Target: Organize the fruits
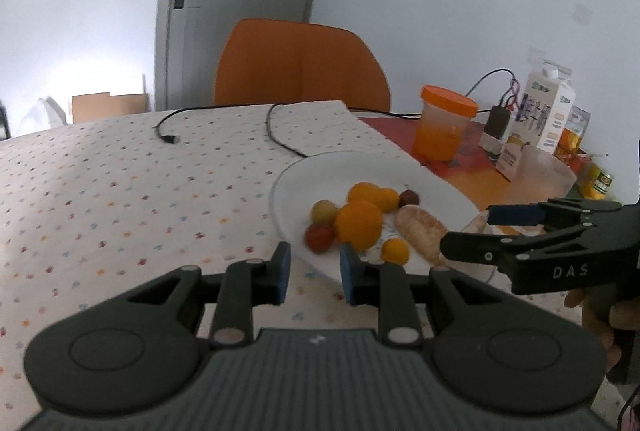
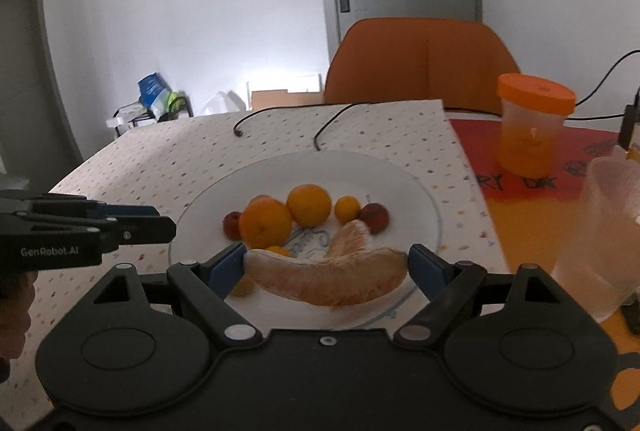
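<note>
At the lower centre of the right wrist view we see a long pomelo segment [image 2: 328, 281] lying on the near part of a white plate [image 2: 416, 191], with the right gripper [image 2: 327, 267] spread wide around it, its blue pads beside the two ends of the segment; whether they press on it we cannot tell. A second pomelo piece [image 2: 350, 237] leans just behind it. Further up the plate sit two oranges [image 2: 266, 223], smaller yellow fruits [image 2: 347, 209] and dark red ones [image 2: 374, 217], close together. At left of that frame we see the left gripper [image 2: 160, 221] beside the plate rim. Its own view shows its fingers [image 1: 282, 271] nearly closed, with nothing between them, low in the frame before the plate. Right of the plate stand an orange-lidded jar [image 2: 534, 123] and a frosted cup [image 2: 604, 231]; an orange chair [image 2: 420, 59] sits behind the dotted tablecloth [image 2: 160, 159].
</note>
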`<state>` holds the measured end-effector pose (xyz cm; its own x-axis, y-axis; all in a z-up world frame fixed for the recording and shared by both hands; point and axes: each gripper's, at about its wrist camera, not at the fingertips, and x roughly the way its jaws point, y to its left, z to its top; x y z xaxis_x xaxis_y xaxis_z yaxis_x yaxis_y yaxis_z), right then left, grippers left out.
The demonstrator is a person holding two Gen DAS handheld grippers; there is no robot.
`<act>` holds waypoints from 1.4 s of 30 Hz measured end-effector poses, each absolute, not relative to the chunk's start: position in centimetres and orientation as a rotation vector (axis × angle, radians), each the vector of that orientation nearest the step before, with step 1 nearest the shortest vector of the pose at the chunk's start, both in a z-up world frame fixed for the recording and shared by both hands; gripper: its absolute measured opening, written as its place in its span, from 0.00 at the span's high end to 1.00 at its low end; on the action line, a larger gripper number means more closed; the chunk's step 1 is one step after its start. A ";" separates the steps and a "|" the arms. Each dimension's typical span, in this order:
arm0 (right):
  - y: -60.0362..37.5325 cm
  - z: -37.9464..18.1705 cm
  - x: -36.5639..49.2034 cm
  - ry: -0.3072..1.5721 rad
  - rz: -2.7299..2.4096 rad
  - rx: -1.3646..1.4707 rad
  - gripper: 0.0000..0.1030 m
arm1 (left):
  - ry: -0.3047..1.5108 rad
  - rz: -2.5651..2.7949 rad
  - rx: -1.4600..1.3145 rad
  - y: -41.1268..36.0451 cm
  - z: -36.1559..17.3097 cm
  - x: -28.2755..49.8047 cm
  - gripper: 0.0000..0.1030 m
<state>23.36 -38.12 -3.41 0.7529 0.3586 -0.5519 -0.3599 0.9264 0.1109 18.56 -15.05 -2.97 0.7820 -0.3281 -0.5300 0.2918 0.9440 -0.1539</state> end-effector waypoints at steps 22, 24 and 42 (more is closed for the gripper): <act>-36.4 -2.5 21.5 0.600 0.402 0.041 0.14 | 0.586 -0.209 -0.109 -9.4 -2.5 15.8 0.50; -36.2 -2.4 21.1 0.604 0.400 0.047 0.13 | 0.587 -0.210 -0.114 -9.1 -2.4 15.6 0.47; -34.7 -1.8 17.8 0.610 0.371 0.089 0.00 | 0.624 -0.215 -0.126 -7.5 -1.5 11.8 0.12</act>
